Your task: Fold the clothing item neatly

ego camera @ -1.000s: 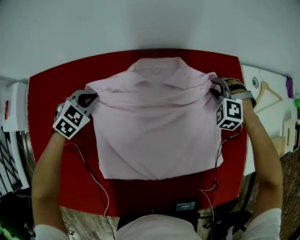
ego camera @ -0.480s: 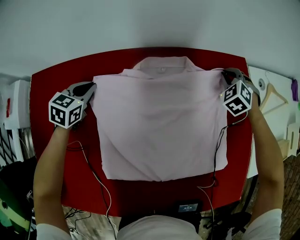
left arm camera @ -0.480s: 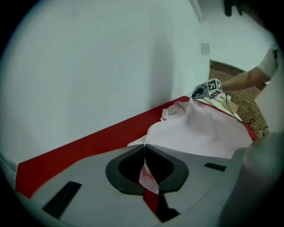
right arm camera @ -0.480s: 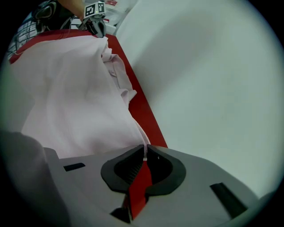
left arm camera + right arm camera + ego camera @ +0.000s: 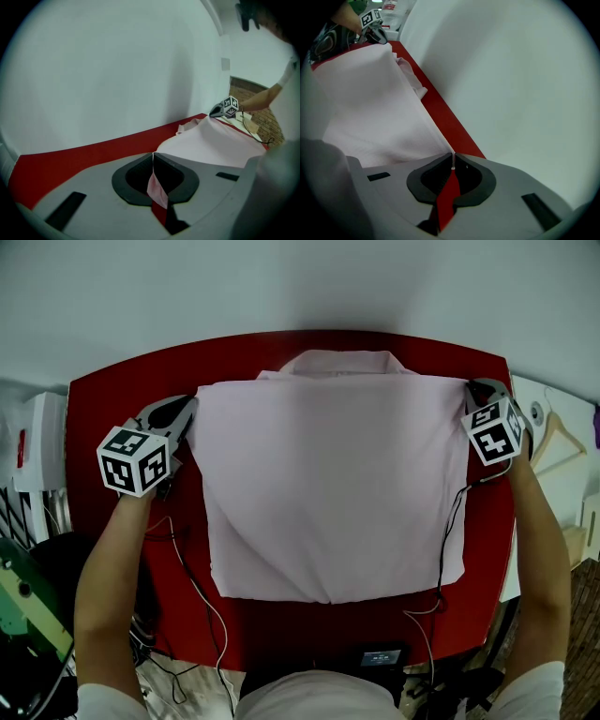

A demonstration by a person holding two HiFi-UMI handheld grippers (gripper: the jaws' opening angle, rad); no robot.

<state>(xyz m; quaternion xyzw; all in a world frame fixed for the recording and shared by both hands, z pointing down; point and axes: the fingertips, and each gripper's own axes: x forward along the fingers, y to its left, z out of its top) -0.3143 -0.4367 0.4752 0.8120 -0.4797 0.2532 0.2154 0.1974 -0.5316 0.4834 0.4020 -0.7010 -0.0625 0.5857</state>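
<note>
I had the left gripper point(image 5: 153, 161) and the right gripper point(image 5: 453, 164), its jaws just closed, pinching the light, floppy shirt's point(image 5: 328, 493) top corners.

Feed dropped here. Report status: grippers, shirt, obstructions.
Left gripper shut on edge of pink shirt. Right gripper: jaws just been closing, shirt edge pinched. Shirt spread flat on red table. Nothing in the way.

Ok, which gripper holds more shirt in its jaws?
The left gripper: a flap of pink shirt pokes through its jaws; the right gripper, just closed, pinches only an edge.
</note>
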